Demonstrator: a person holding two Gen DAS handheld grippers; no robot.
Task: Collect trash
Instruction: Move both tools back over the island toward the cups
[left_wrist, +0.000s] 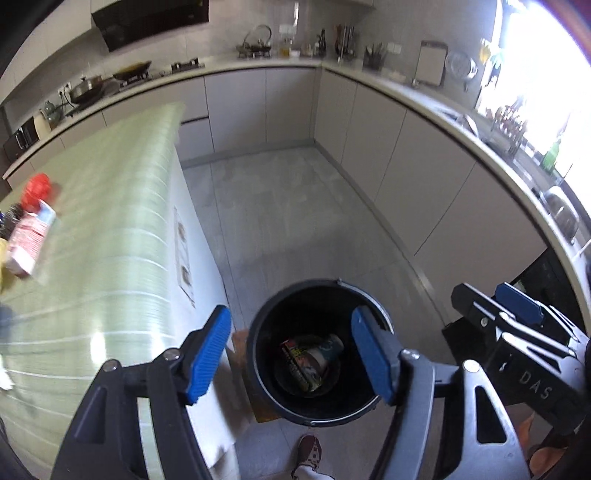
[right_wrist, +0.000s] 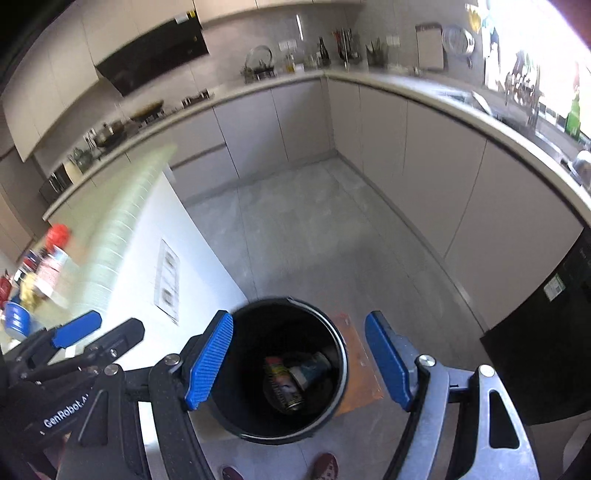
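Left wrist view: both grippers, left gripper (left_wrist: 291, 354) and right gripper (right_wrist: 299, 363), gape wide, empty, above black bin (left_wrist: 266, 384) holding cans (left_wrist: 310, 363).

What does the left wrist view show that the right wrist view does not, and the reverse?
Only the left wrist view shows a wide stretch of the green table top and the milk-style carton lying on it at close range.

Only the right wrist view shows the blue bowl at the table's near end and the black appliance at full height on the right.

Both show the black bin on the floor with cans lying in its bottom, the brown mat under it, the person's shoes, and the left gripper and right gripper open and empty above the bin.
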